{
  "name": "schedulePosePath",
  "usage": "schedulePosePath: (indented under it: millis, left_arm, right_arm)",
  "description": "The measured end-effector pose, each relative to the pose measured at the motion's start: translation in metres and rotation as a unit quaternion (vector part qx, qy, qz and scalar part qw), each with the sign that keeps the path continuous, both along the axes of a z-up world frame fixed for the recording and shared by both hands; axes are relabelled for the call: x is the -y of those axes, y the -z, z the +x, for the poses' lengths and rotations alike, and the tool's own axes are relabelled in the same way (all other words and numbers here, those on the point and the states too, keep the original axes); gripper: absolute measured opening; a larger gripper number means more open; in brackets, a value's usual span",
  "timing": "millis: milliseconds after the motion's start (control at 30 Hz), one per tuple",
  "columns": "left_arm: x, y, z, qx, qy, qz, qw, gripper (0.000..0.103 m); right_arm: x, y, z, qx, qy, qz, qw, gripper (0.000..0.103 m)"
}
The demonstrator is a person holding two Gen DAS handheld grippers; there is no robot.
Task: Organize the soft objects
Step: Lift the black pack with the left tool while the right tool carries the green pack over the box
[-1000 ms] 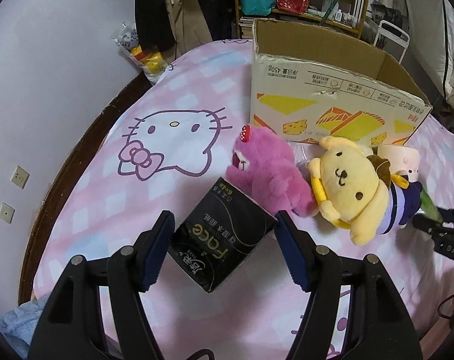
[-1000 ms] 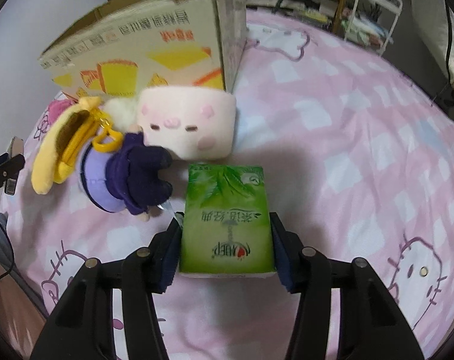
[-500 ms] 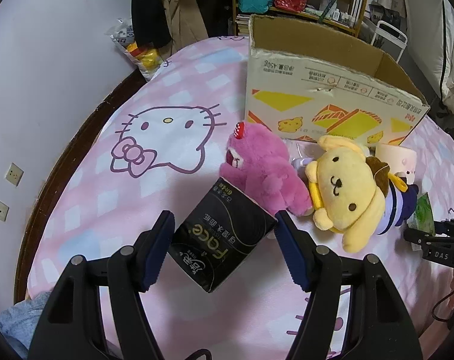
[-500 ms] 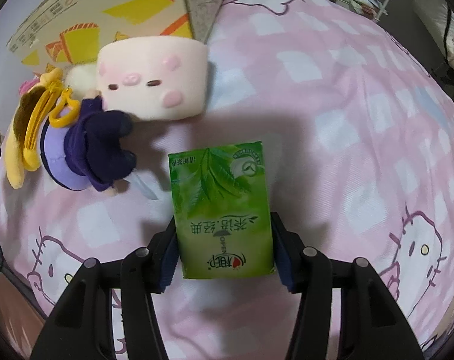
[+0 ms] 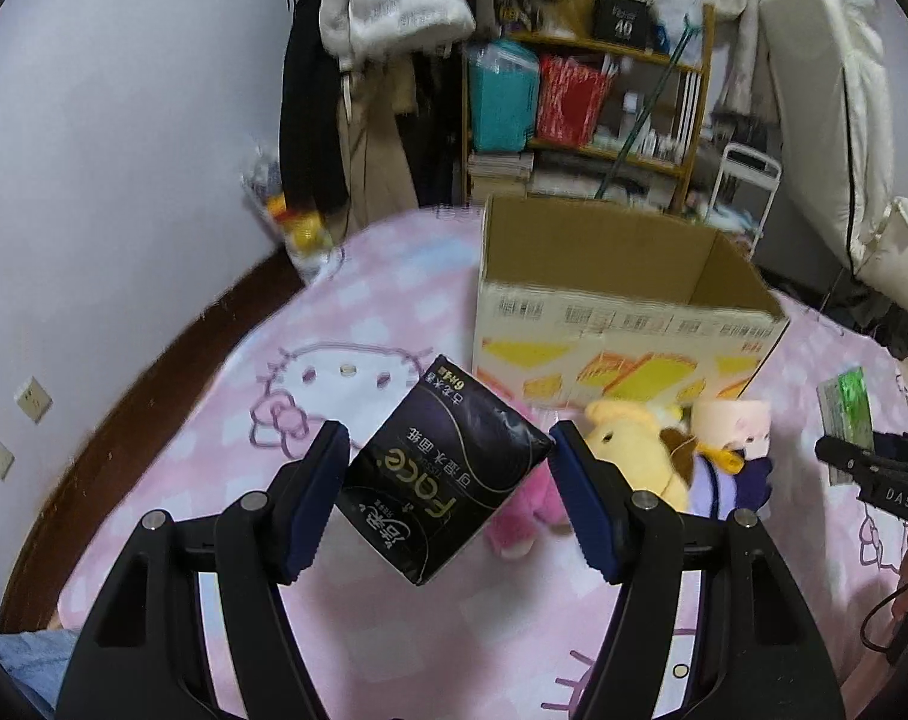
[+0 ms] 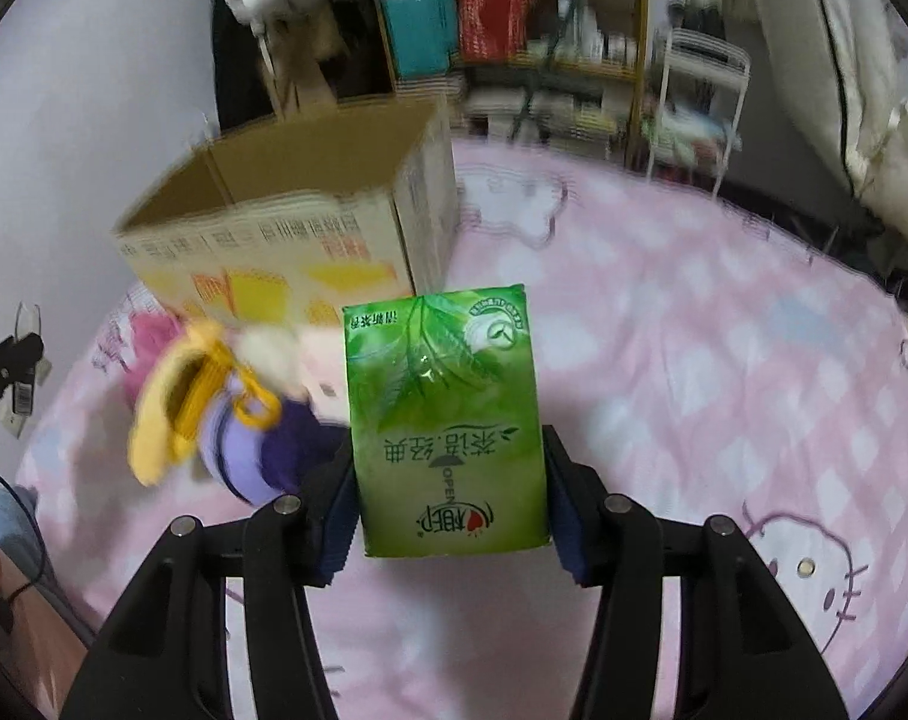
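Clamping the black tissue pack (image 5: 448,474) corner-wise in my left gripper (image 5: 451,501) and the green tissue pack (image 6: 448,420) flat in my right gripper (image 6: 451,513), I hold both clear of the pink bedspread (image 6: 724,360), likely for the open cardboard box (image 5: 604,300) beyond the plush toys (image 5: 640,456).

On the bed (image 5: 394,648), the box (image 5: 610,300) is set at twelve o'clock, the toys (image 5: 640,462) are laid just before it, and shelves (image 5: 592,114) are seen behind at twelve o'clock.
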State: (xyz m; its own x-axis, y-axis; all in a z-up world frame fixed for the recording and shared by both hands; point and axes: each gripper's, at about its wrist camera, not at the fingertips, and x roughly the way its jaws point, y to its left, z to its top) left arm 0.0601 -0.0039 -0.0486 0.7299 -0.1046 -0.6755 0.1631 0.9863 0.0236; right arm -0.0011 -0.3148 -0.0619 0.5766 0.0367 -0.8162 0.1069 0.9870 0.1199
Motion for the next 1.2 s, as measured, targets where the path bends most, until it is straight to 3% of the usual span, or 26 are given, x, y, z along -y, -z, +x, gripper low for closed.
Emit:
schedulePosePath:
  millis: [233,400,733,1200]
  left_arm:
    - [0.010,-0.036,-0.025,0.088,0.014,0.008,0.9960,0.068]
    - [0.017,-0.062,-0.033,0.127,0.013,-0.011,0.9918,0.068]
    - [0.034,-0.105,-0.016,0.185,0.013,0.001,0.9827,0.068]
    - [0.057,-0.131,0.038,0.229,0.036,0.004,0.9727,0.068]
  right_arm:
    - [-0.012,-0.037,-0.003,0.104,-0.001,0.000,0.995,0.057]
    - [-0.026,-0.061,-0.007,0.158,-0.015,-0.005,0.987,0.057]
    - [-0.037,-0.088,0.015,0.199,-0.041,-0.012,0.979,0.057]
    - [-0.033,-0.135,0.076,0.262,-0.042,-0.009,0.964,0.057]
